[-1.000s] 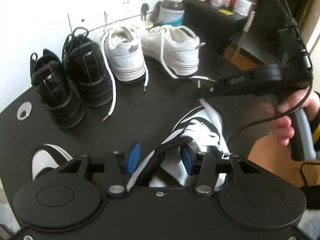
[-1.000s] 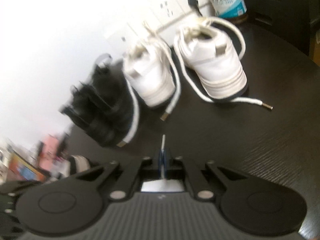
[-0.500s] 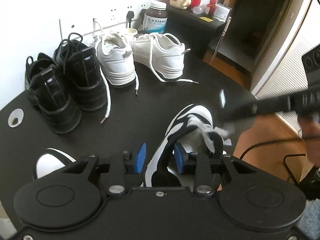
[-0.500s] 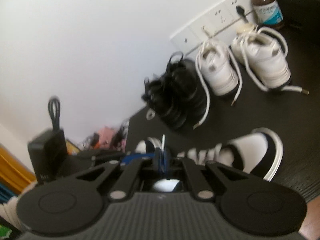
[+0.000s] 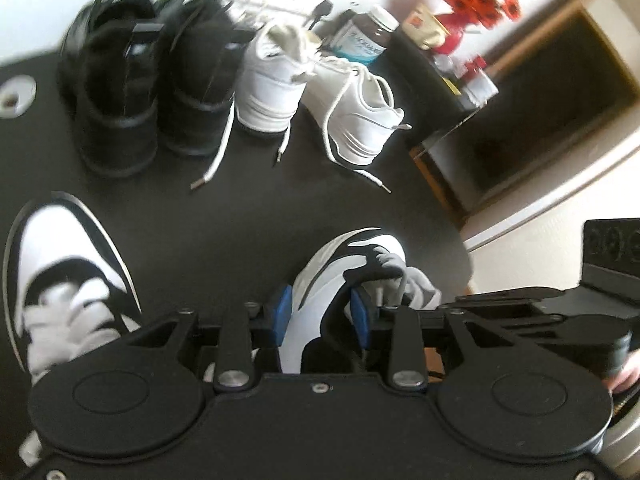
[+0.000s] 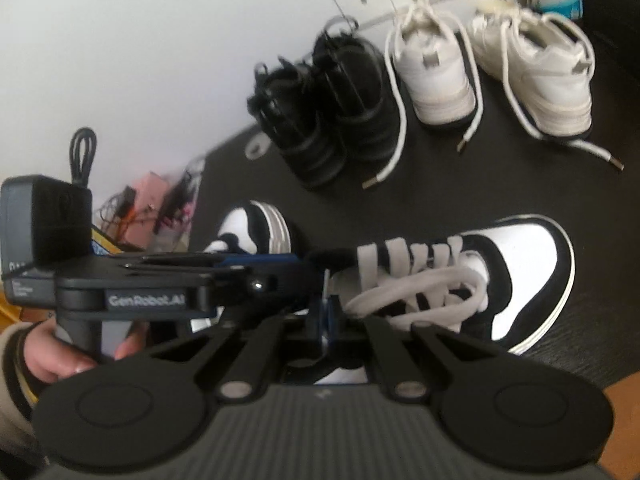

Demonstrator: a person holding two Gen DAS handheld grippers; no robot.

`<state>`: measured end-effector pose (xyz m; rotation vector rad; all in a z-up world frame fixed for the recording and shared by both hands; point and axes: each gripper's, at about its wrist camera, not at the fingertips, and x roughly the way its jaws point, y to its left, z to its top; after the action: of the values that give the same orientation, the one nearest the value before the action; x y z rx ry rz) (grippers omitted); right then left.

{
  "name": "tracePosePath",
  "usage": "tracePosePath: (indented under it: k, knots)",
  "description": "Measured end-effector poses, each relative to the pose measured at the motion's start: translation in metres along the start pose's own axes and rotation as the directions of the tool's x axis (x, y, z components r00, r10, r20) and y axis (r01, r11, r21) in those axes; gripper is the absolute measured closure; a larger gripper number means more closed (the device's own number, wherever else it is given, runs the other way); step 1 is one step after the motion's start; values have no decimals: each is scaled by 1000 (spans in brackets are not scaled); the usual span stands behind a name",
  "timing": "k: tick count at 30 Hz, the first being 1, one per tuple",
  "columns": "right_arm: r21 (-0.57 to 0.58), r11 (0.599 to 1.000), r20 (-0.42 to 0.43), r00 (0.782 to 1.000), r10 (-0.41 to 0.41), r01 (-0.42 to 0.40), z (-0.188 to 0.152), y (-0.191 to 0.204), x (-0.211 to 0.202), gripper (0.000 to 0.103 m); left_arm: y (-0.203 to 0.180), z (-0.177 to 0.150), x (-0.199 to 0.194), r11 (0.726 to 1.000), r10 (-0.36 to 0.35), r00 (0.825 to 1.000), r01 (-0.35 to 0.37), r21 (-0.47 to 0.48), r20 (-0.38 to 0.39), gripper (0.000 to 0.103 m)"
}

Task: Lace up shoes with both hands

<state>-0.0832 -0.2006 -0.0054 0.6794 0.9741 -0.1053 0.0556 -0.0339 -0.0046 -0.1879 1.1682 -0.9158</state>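
While clamped on collar of black-and-white sneaker (image 5: 332, 280) at near edge of dark table (image 5: 240, 216) | left gripper (image 5: 320, 312) part-open, pads pressing shoe | right gripper (image 6: 326, 316) fully closed, pinching white lace (image 6: 404, 288) beside same shoe

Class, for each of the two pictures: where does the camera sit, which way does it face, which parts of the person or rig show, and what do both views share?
Left wrist: on the left gripper, angled down, clamping the collar of the black-and-white sneaker; right gripper at the right edge.
Right wrist: on the shut right gripper, angled down at that sneaker's flat white lace; a hand holds the left gripper.
Shared: the sneaker, black shoes, white shoes, dark round table.
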Motion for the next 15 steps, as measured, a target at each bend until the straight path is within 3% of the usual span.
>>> tracePosePath:
  k: [4, 8, 15]
  knots:
    - [11, 1000, -149, 989, -9, 11, 28, -6, 10, 101, 3, 1, 1, 1000, -10, 1000, 10, -9, -7, 68]
    - [38, 999, -275, 961, -11, 22, 46, -12, 20, 101, 6, 1, 3, 1000, -27, 1000, 27, -13, -9, 67]
    - [-6, 998, -354, 933, -63, 65, 53, -11, 31, 101, 14, 1, 3, 997, -60, 998, 60, -46, -7, 67]
